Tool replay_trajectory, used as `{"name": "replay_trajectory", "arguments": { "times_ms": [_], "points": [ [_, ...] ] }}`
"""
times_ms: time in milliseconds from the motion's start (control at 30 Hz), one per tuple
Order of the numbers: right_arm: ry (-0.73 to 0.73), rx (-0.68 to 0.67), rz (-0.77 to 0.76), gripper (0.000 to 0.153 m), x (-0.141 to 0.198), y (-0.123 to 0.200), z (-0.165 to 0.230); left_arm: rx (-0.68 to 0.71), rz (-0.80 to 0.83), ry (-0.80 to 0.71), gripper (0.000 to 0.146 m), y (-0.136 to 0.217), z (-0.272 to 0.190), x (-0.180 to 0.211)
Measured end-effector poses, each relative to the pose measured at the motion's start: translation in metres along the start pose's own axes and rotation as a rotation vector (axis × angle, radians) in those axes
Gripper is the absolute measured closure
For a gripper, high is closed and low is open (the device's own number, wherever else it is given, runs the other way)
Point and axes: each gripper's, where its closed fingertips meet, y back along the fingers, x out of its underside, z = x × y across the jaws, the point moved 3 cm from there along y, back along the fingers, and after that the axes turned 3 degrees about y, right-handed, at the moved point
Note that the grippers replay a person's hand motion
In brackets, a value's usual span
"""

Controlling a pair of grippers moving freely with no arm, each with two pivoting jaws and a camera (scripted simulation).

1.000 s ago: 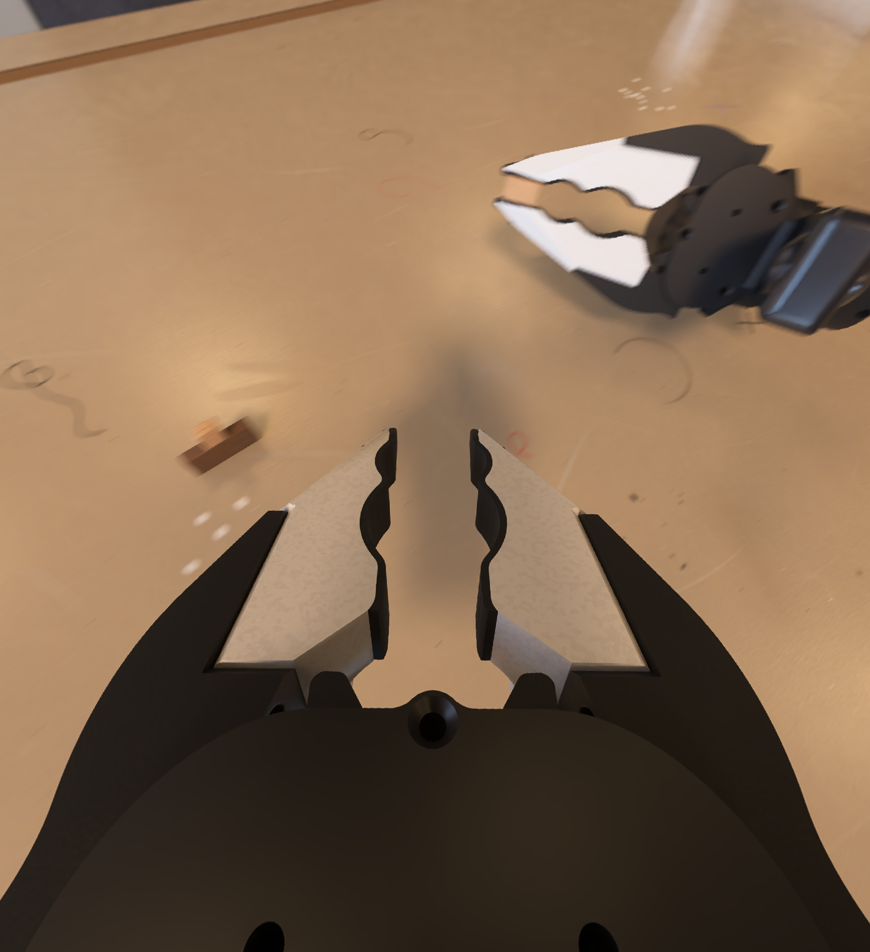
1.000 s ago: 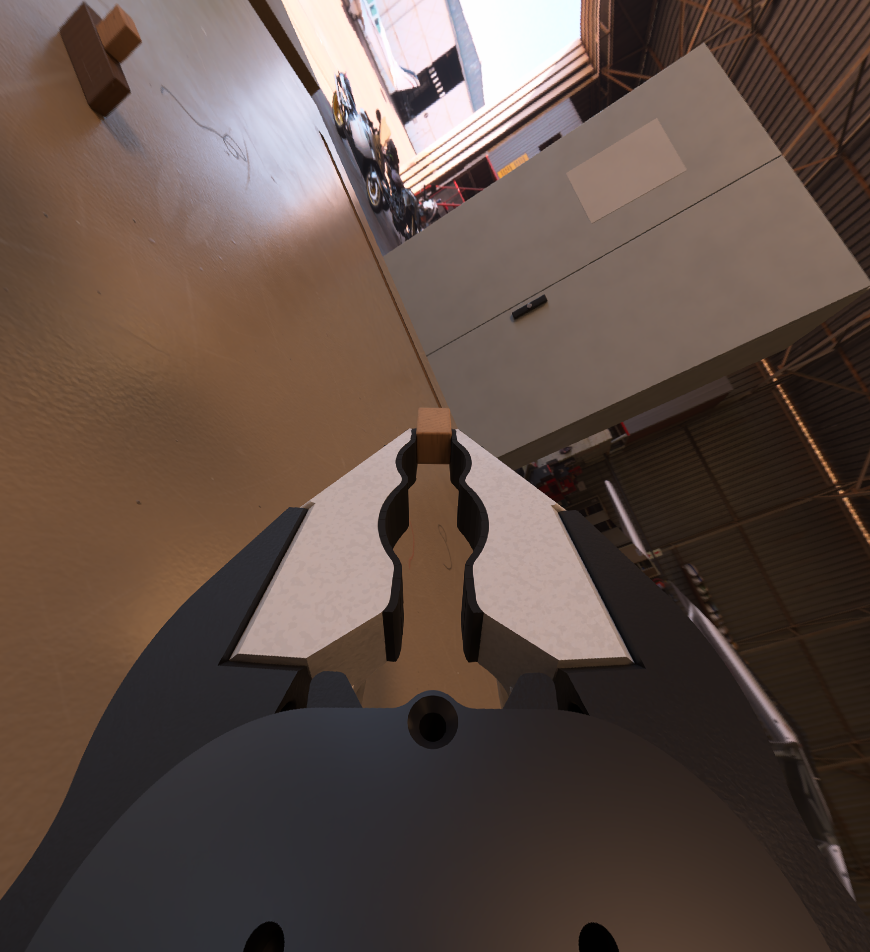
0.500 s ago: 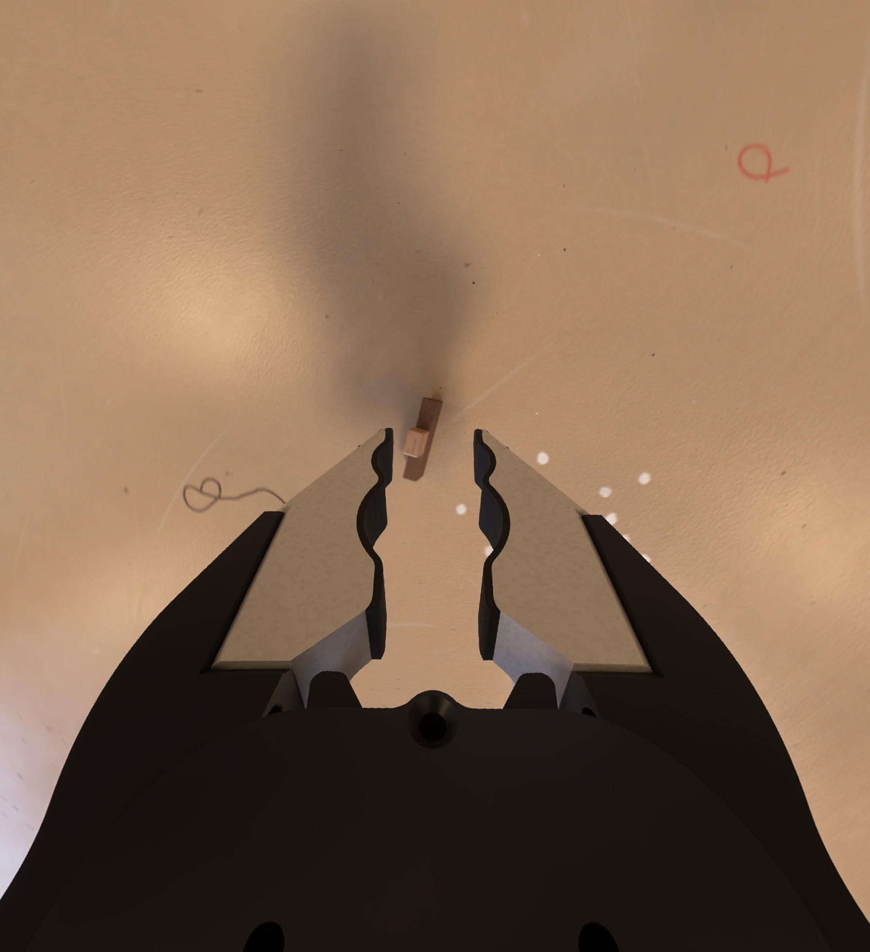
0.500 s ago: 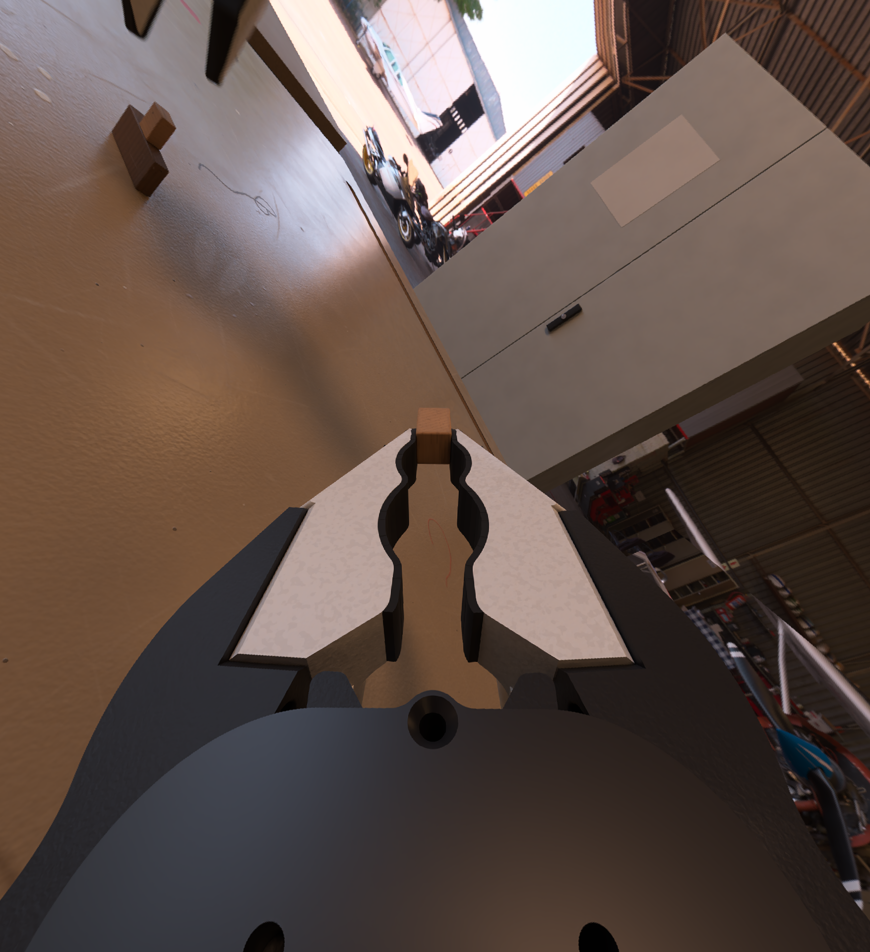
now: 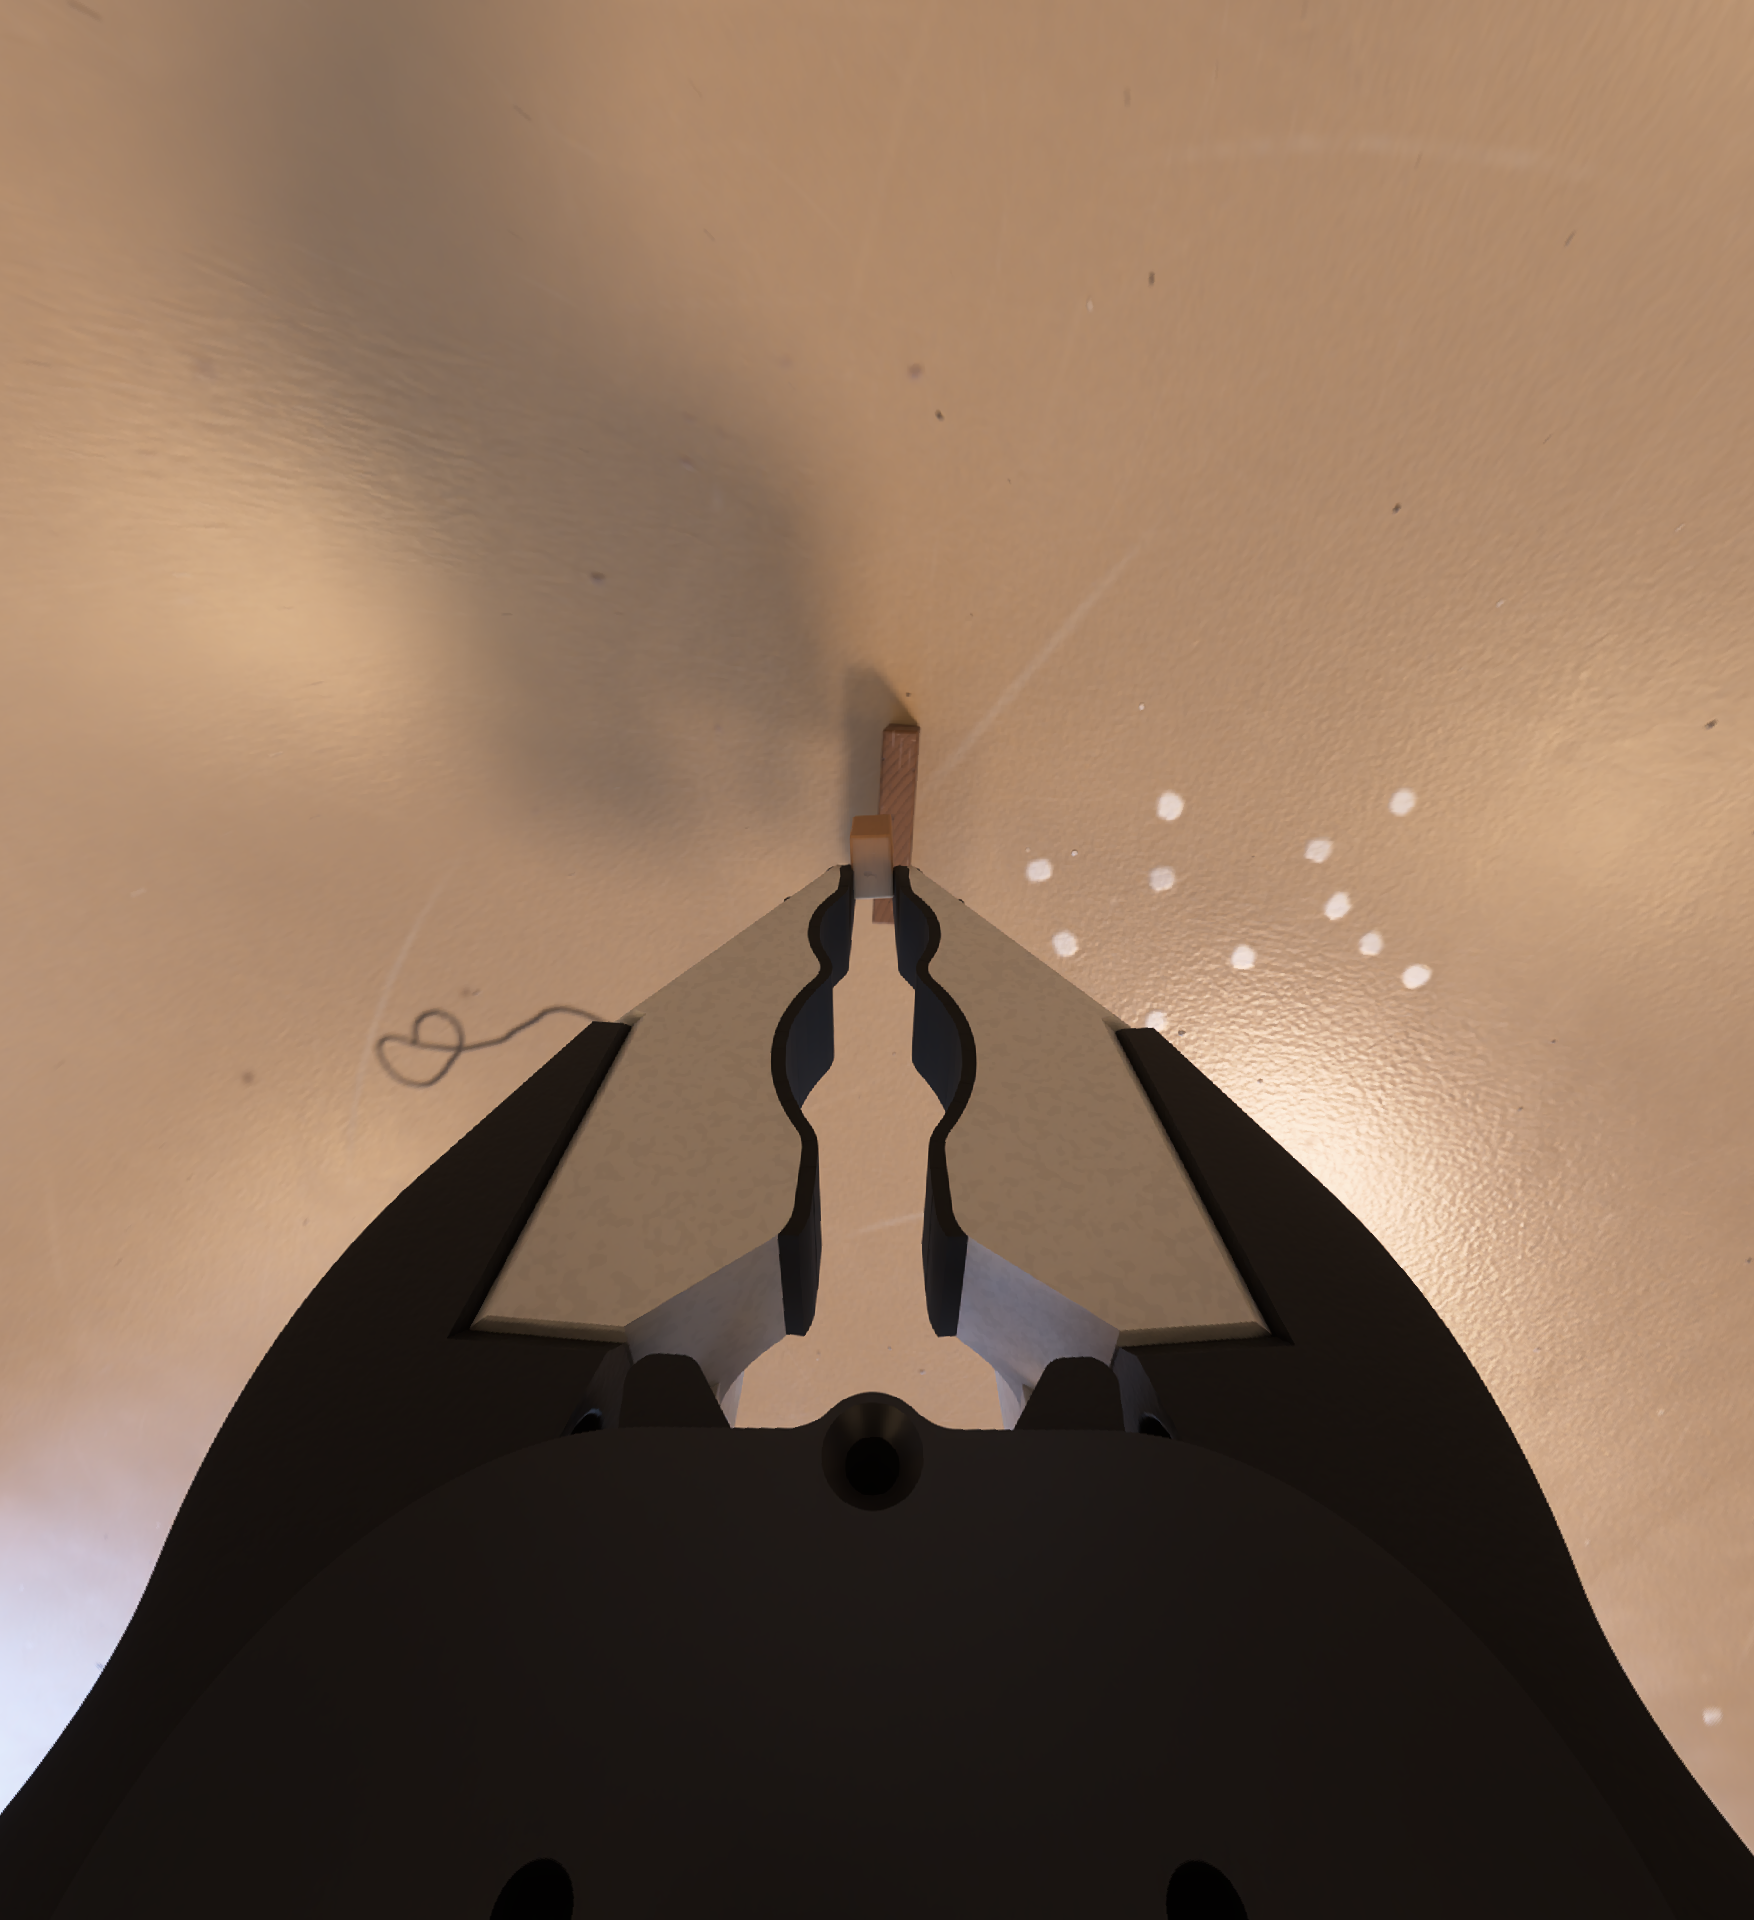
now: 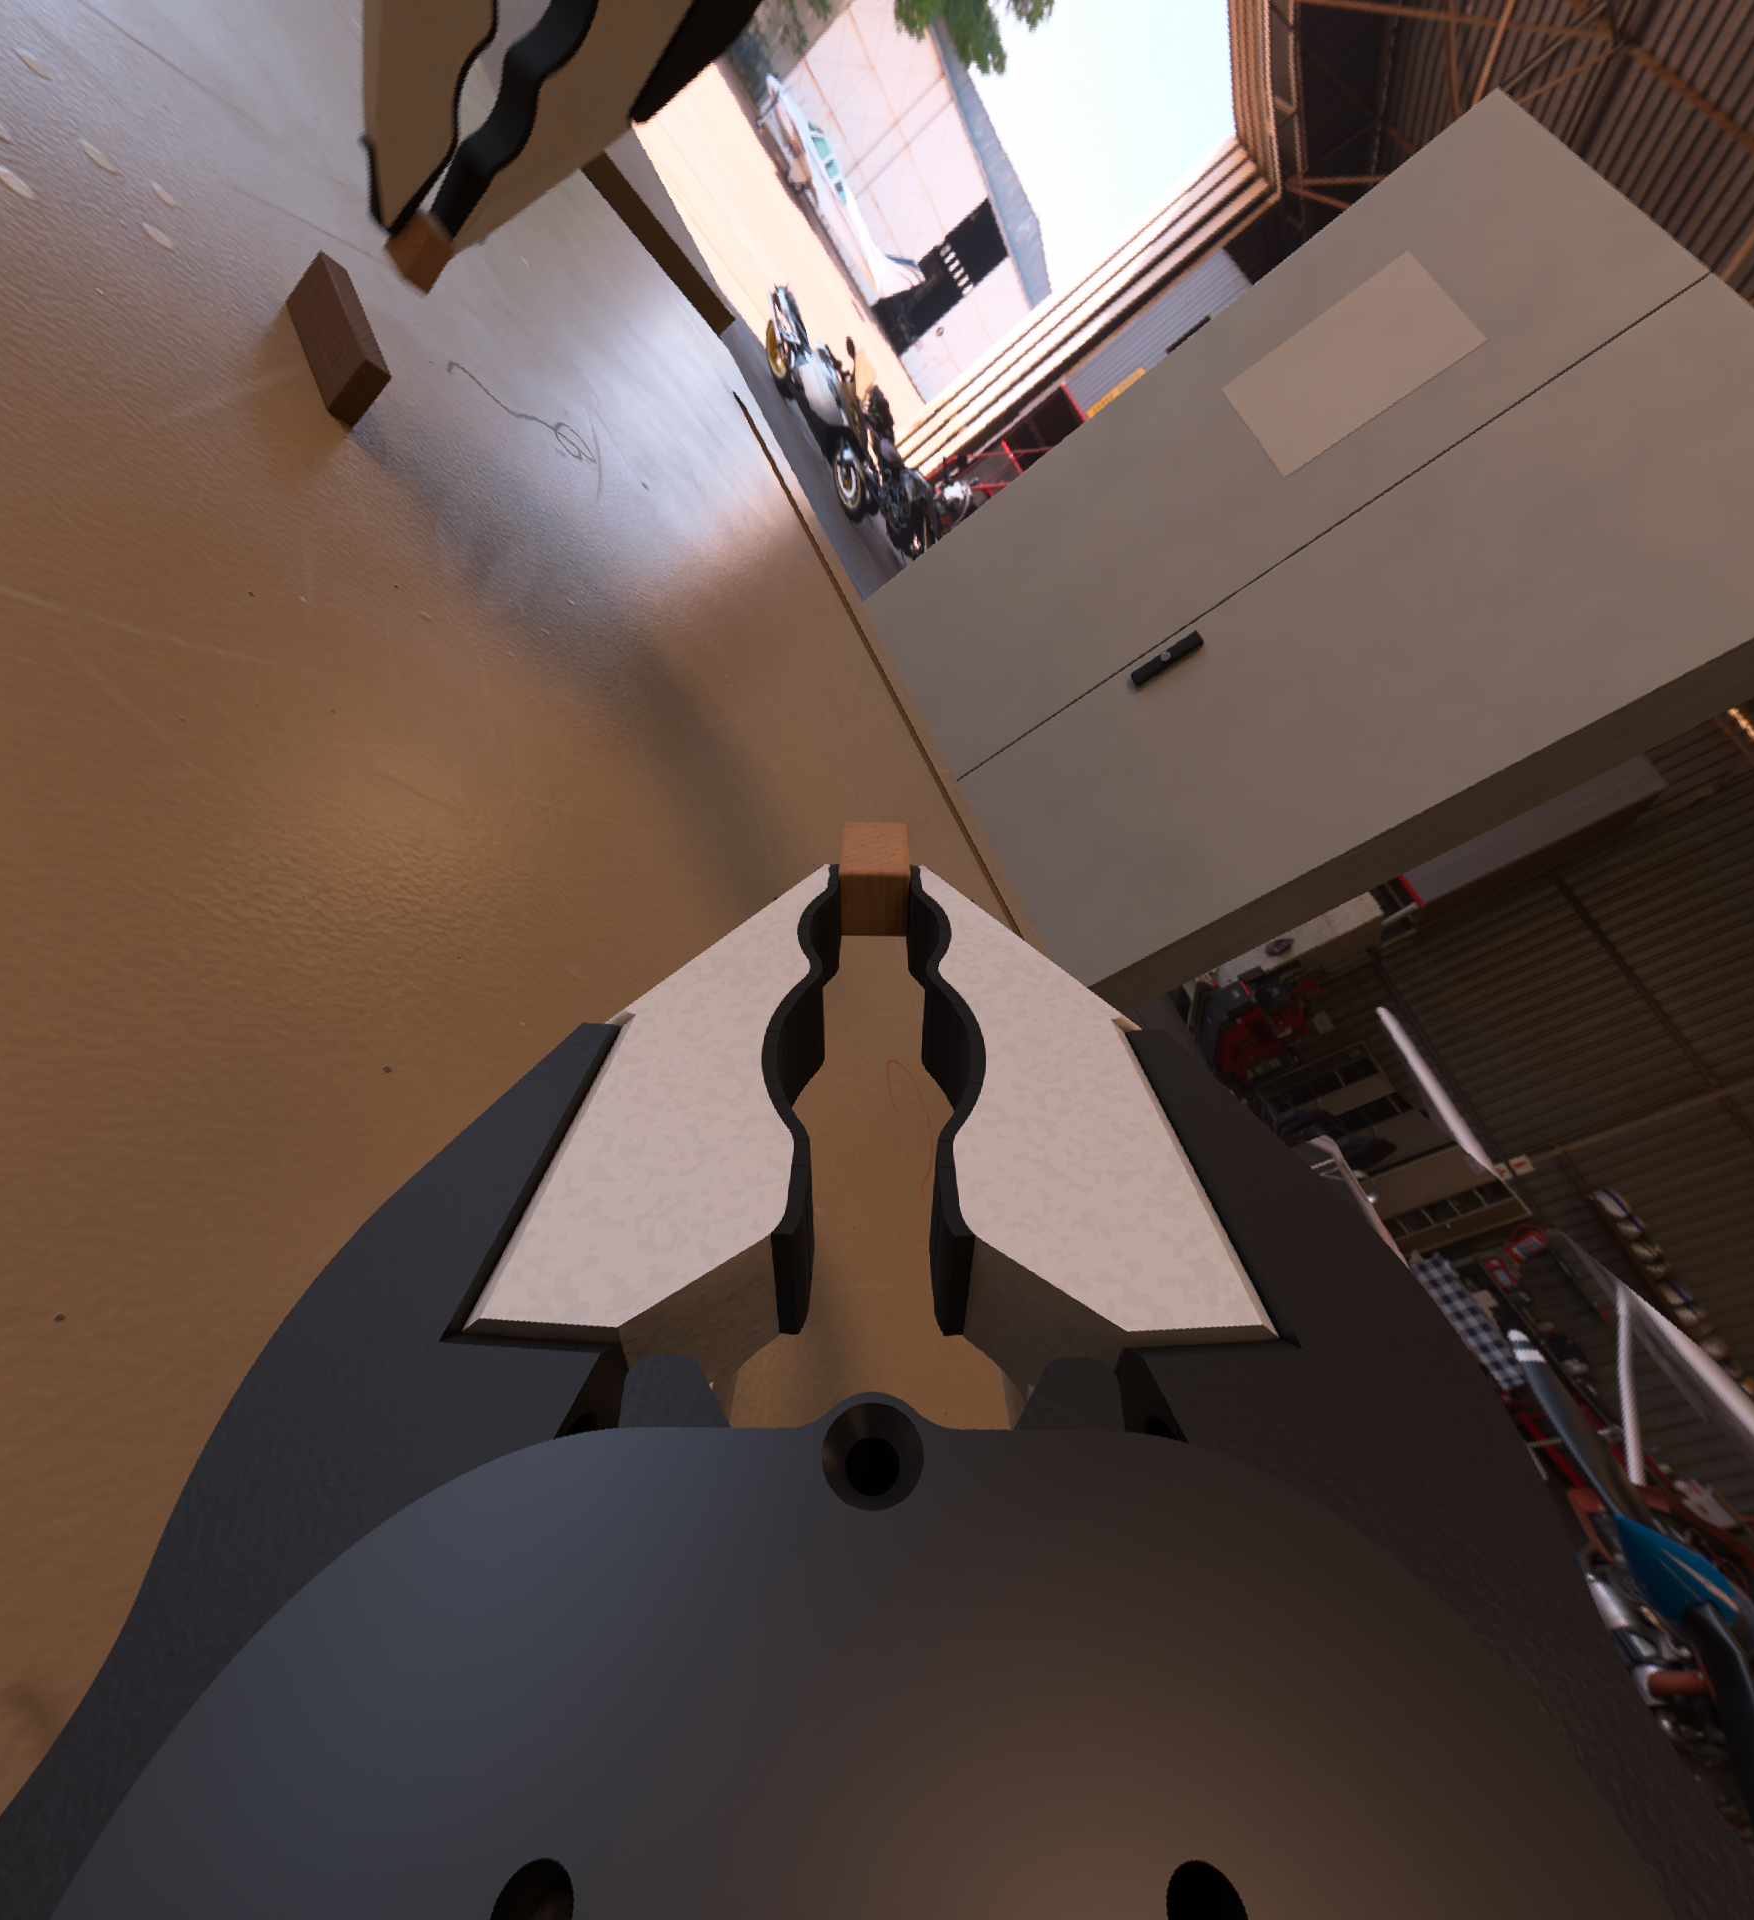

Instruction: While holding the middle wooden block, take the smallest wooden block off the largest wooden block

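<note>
My left gripper (image 5: 870,881) points down at the table and is shut on the smallest wooden block (image 5: 869,850), a pale cube at its fingertips. The largest wooden block (image 5: 900,781), a long flat piece, lies on the table (image 5: 333,520) just beyond. In the right wrist view the left gripper (image 6: 416,223) holds that small cube (image 6: 420,249) lifted clear of the dark largest block (image 6: 338,338). My right gripper (image 6: 875,881) is shut on the middle wooden block (image 6: 874,879), a tan cube at its fingertips, held above the table (image 6: 229,831).
The table's far edge (image 6: 852,623) runs diagonally in the right wrist view. Beyond it stand a large grey cabinet (image 6: 1372,520) and parked motorcycles (image 6: 852,436). White dots (image 5: 1268,894) and a pen scribble (image 5: 426,1044) mark the tabletop.
My left gripper swung over the stacked blocks, came down and closed on the smallest block. That block now hangs off the largest block. My right gripper kept its hold and shifted its view slightly.
</note>
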Motion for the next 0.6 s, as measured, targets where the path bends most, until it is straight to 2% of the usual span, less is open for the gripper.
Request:
{"name": "replay_trajectory", "arguments": {
  "times_ms": [167,300,400,500,533,600],
  "points": [
    [0.014,0.011,-0.011,0.141,-0.003,0.001,0.000,-0.144,-0.213,0.092,0.139,0.069,0.001,-0.005],
    [0.038,0.045,-0.023,0.141,-0.005,0.003,-0.004,-0.269,-0.455,0.128,0.139,0.161,-0.021,-0.021],
    [0.057,0.072,-0.031,0.141,-0.007,0.005,-0.007,-0.382,-0.568,0.066,0.139,0.230,-0.064,-0.042],
    [0.073,0.081,-0.033,0.141,-0.008,0.005,-0.008,-0.567,-0.518,-0.009,0.139,0.273,-0.112,-0.061],
    [0.078,0.081,-0.034,0.141,-0.008,0.005,-0.007,-0.611,-0.466,0.004,0.139,0.276,-0.127,-0.066],
    [0.090,0.079,-0.037,0.141,-0.009,0.004,-0.006,-0.623,-0.358,0.038,0.139,0.261,-0.149,-0.079]
  ]
}}
